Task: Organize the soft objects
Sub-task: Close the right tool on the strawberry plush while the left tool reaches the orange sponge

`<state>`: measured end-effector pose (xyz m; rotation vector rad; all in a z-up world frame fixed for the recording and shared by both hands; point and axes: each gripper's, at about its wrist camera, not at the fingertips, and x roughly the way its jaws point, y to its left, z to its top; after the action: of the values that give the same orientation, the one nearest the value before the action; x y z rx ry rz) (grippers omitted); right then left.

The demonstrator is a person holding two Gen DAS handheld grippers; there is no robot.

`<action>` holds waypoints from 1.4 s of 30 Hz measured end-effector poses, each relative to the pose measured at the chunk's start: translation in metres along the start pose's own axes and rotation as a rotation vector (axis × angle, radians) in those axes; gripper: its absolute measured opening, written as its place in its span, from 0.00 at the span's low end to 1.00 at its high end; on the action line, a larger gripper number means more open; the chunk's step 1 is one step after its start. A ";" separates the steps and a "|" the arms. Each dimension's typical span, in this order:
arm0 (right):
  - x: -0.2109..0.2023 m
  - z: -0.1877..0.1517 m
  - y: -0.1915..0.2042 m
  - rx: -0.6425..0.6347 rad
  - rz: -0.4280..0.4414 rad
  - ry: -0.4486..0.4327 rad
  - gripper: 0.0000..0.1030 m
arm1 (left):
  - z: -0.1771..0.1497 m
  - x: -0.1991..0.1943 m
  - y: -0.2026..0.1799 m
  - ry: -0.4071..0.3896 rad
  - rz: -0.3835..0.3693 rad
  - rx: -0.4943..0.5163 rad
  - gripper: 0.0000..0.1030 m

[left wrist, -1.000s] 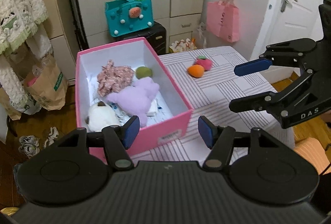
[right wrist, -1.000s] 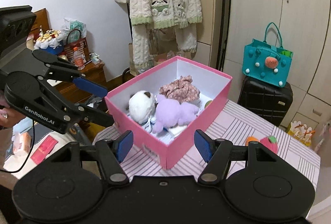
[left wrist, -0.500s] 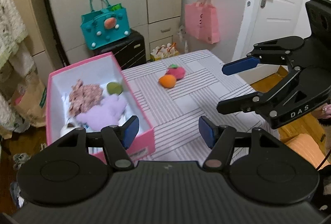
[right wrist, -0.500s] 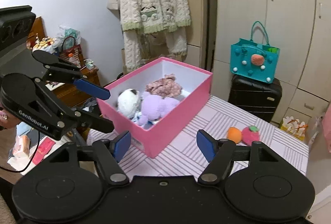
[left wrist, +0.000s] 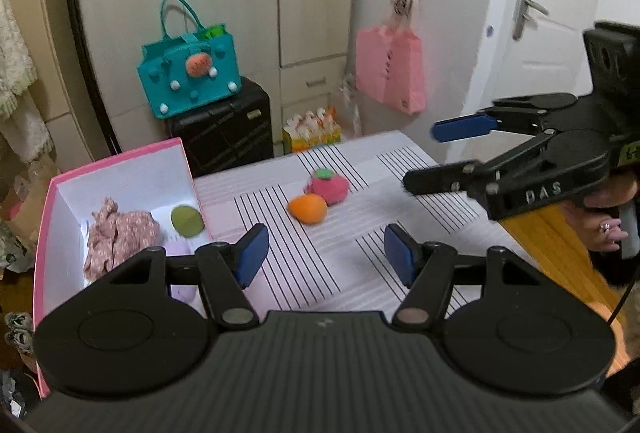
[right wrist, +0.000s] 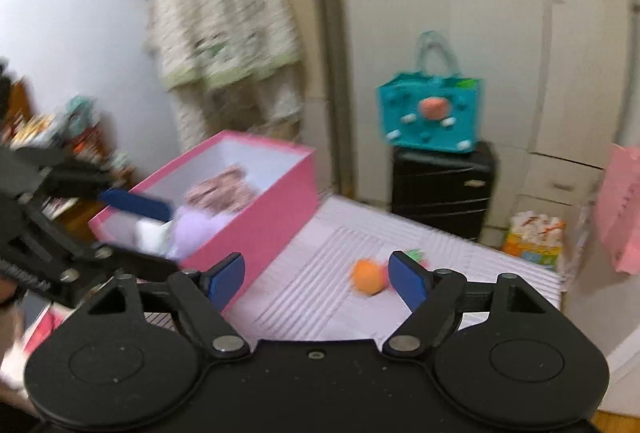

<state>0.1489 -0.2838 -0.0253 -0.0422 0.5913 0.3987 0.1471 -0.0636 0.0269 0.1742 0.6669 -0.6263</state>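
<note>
An orange soft toy [left wrist: 307,208] and a pink strawberry toy [left wrist: 328,187] lie together on the striped table [left wrist: 400,169]. The pink box [left wrist: 120,169] at the table's left holds a floral cloth [left wrist: 118,235], a green ball [left wrist: 187,220] and a purple plush [right wrist: 196,229]. My left gripper [left wrist: 323,260] is open and empty, above the table in front of the orange toy. My right gripper [right wrist: 316,279] is open and empty; the orange toy [right wrist: 368,276] shows just left of its right fingertip. The right gripper also shows in the left wrist view [left wrist: 432,153].
A black suitcase [left wrist: 224,129] with a teal bag [left wrist: 188,73] stands behind the table. A pink bag [left wrist: 390,73] hangs on the cabinet. A knit cardigan [right wrist: 224,9] hangs at the left. A door [left wrist: 552,33] is at the right.
Both grippers have swung right, away from the pink box and toward the orange and strawberry toys. Both stay open and empty. The right wrist view is now blurred by motion.
</note>
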 end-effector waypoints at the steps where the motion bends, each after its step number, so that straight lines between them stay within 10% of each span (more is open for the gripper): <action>1: 0.001 -0.003 -0.006 0.003 -0.026 -0.017 0.80 | 0.000 0.003 -0.001 -0.011 0.005 -0.007 0.61; 24: 0.091 -0.039 -0.107 0.165 0.053 -0.020 0.80 | -0.009 0.134 -0.024 0.011 0.023 -0.126 0.64; 42: 0.178 -0.046 -0.128 0.305 0.149 0.137 0.73 | -0.034 0.216 -0.025 -0.046 0.262 -0.103 0.63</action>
<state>0.3074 -0.3454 -0.1712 0.2696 0.7879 0.4488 0.2462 -0.1773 -0.1341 0.1480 0.6184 -0.3431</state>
